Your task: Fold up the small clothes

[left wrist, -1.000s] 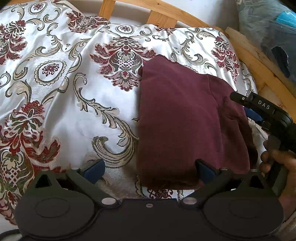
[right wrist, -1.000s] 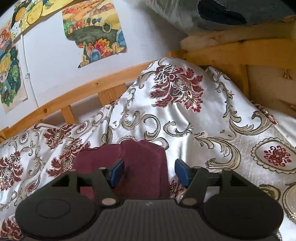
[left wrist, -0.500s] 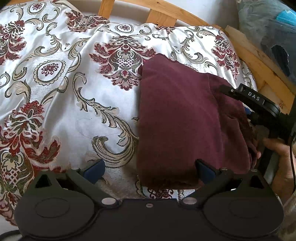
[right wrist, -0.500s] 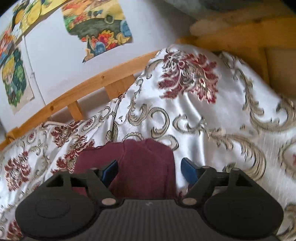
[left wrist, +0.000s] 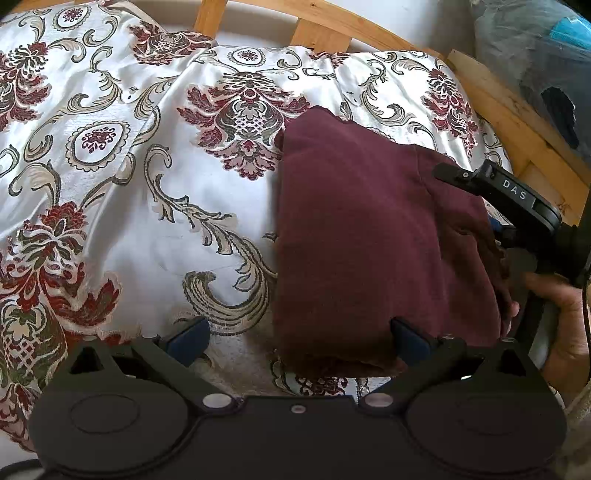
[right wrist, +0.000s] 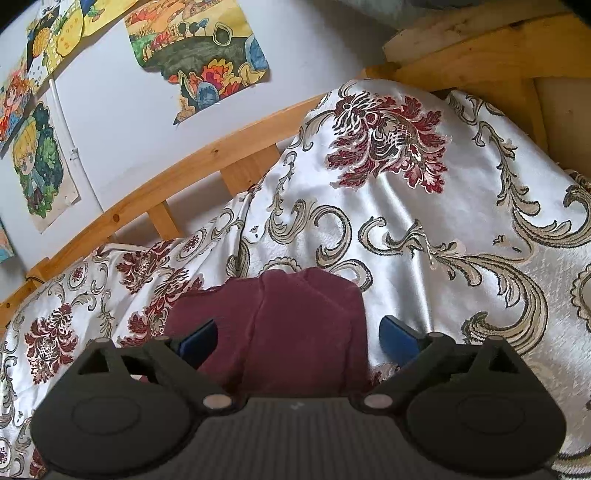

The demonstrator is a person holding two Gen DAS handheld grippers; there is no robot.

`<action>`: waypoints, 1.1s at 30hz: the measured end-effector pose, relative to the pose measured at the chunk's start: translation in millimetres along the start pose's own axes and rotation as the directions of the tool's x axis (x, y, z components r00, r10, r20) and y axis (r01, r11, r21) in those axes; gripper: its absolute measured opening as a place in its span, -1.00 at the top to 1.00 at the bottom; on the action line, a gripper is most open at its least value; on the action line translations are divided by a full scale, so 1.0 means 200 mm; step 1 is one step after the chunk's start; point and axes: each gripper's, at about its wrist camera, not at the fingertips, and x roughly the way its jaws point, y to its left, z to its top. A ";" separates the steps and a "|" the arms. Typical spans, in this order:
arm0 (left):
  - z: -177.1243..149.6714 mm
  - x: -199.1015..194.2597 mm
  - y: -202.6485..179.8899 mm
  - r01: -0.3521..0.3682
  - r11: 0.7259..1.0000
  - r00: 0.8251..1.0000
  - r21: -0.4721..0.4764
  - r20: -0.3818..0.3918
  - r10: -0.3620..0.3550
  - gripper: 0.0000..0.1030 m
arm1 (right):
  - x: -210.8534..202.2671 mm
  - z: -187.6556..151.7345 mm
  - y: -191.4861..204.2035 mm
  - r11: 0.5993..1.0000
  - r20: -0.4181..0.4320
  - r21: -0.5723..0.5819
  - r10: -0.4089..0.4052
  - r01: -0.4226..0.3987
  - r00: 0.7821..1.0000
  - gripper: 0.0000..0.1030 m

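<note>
One folded maroon garment (left wrist: pixel 369 240) on bedspread (left wrist: pixel 147 229).

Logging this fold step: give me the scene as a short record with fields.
surface: floral satin bedspread on a wooden bed frame
garment: maroon cloth, folded into a rough rectangle, lying flat
left gripper: open, right finger at the cloth's near edge, not pinching
right gripper: jaws opening, cloth lies between the fingers, pads not pressing on it
hand: holds the right gripper's handle at the cloth's right side
wall: coloured drawings above the frame
</note>
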 end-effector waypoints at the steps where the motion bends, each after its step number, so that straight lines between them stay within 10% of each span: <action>1: 0.00 0.00 0.00 0.000 1.000 1.000 0.000 0.000 0.000 -0.99 | 0.00 0.00 0.00 1.000 -0.003 -0.002 -0.002 0.002 1.000 -0.90; 9: 0.00 0.00 0.00 0.005 1.000 1.000 0.000 -0.002 -0.005 -0.99 | -0.02 0.01 0.01 1.000 -0.018 -0.010 -0.013 0.013 1.000 -0.78; 19: 0.06 0.00 -0.02 0.052 0.992 0.999 0.115 0.002 -0.052 -0.99 | -0.05 0.00 -0.01 0.999 -0.019 -0.007 -0.049 0.049 0.999 0.08; 33: 0.18 0.19 0.00 0.197 0.977 0.977 0.079 -0.097 -0.189 -0.98 | -0.01 -0.03 -0.01 0.998 -0.002 -0.023 -0.064 0.064 0.998 0.17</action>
